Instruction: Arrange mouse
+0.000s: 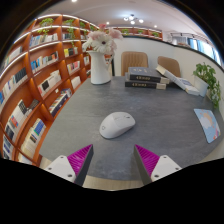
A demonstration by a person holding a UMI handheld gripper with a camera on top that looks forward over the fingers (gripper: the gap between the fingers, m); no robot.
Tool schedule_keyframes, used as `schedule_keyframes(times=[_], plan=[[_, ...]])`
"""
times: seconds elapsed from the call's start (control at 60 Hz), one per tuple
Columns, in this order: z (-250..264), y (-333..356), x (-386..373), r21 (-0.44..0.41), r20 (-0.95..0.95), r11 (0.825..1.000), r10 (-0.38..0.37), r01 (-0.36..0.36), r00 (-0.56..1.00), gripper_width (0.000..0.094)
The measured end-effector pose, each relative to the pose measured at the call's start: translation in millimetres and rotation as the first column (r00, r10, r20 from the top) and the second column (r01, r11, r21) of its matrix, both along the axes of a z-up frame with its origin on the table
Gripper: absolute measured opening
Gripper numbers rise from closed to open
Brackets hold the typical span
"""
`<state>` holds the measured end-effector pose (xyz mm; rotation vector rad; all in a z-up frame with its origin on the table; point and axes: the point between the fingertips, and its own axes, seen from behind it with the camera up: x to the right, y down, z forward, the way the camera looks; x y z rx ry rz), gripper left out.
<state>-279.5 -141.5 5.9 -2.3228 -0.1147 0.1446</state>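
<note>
One mouse (117,124), white and rounded, lay on the grey table (150,112) a little below the centre of the frame, and we saw it resting there on its own. Our gripper (114,159) sat at the bottom of the frame with its two fingers spread wide apart and nothing between them; the pink pads (80,158) on their inner faces were both bare. The mouse was just ahead of the fingers, roughly in line with the gap between them and slightly nearer the left one, not touching either.

Further back on the table, in the upper middle of the frame, we noted a white plush toy (102,52) standing upright. Just to its right lay a short stack of books (146,79), and right of that an open book (183,80). A green potted plant (209,82) stood at the right edge of the frame, and a flat printed card (208,125) lay on the table at the lower right. Two chairs (134,62) stood behind the table. Bookshelves (38,80) filled with books ran along the left side of the frame.
</note>
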Motion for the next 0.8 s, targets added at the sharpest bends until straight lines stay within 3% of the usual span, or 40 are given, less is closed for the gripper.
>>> schedule_keyframes(times=[0.3, 0.633, 0.717, 0.8], plan=[[-9, 79, -23, -0.009, 0.003, 0.997, -0.073, 0.073, 0.997, 0.0806], [-13, 135, -54, -0.030, 0.006, 1.000, -0.008, 0.008, 1.000, 0.0799], [-17, 138, -51, -0.043, 0.034, 0.999, -0.013, 0.015, 0.999, 0.0713], [-21, 136, -46, -0.056, 0.055, 0.998, -0.030, 0.033, 0.998, 0.0519]])
